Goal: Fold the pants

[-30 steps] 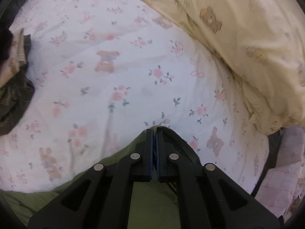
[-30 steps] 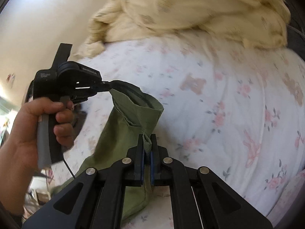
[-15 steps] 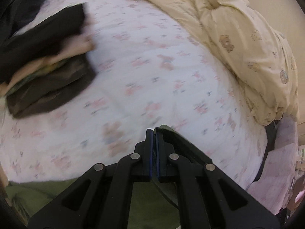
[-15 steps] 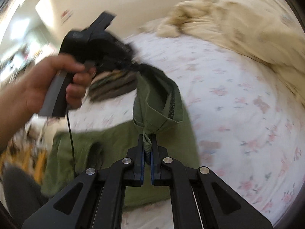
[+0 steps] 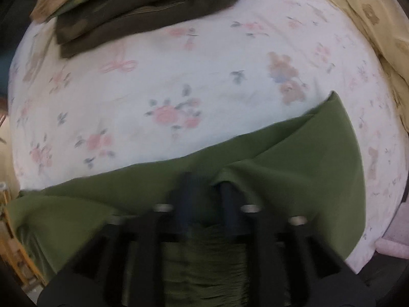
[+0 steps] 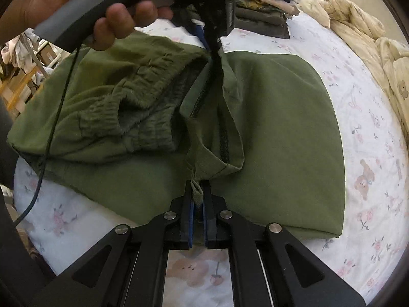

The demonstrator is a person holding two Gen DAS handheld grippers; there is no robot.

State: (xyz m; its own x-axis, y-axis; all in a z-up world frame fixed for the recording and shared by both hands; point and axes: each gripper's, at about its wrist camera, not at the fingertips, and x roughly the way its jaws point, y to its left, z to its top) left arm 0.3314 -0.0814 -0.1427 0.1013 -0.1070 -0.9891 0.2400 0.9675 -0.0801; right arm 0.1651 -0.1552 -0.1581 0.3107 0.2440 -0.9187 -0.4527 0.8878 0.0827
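Olive green pants (image 6: 268, 128) lie folded over on the flowered bedsheet (image 6: 370, 179), the elastic waistband bunched at the left. My right gripper (image 6: 197, 199) is low over their near edge. Its jaws are opening, with a small hem corner still standing loose in the narrow gap. A hand (image 6: 76, 0) holds my left gripper (image 6: 209, 43) above the far fold. In the left wrist view the left gripper (image 5: 207, 189) is blurred and its jaws are opening over the green cloth (image 5: 294, 158), with a fold edge beside one finger.
A stack of folded dark clothes (image 5: 143, 2) (image 6: 260, 10) sits on the sheet (image 5: 166, 76) beyond the pants. A cream duvet (image 5: 370, 25) (image 6: 370, 38) is heaped along the right side. Room clutter (image 6: 25, 51) shows past the bed's left edge.
Both grippers swung across toward the folded stack and came down, and the pants went from hanging to lying on the bed. Both pairs of jaws went from shut on cloth to parted.
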